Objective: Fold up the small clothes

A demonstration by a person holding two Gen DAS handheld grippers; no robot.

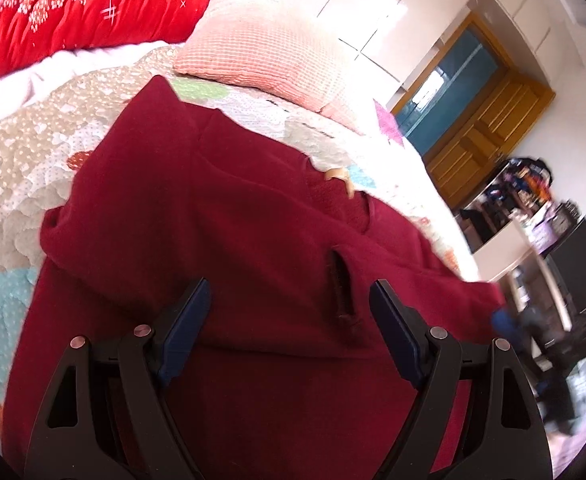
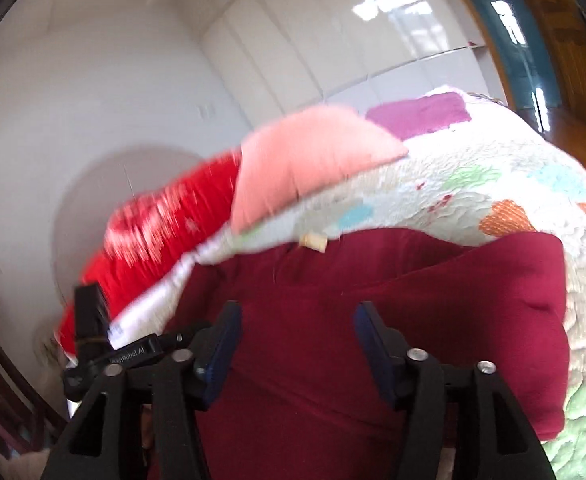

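My left hand-held gripper (image 1: 289, 312) hangs with its jaws apart over the garment (image 1: 221, 240), pressing nothing. My right hand-held gripper (image 2: 293, 336) also has jaws apart, with only cloth below them. I judge both are free so that I can choose the next fold edge. The dark red garment lies flat on the bed (image 1: 33, 152). Its long axis seems to run across the bed, the tag (image 2: 313, 242) edge toward the pillow (image 2: 313, 152).
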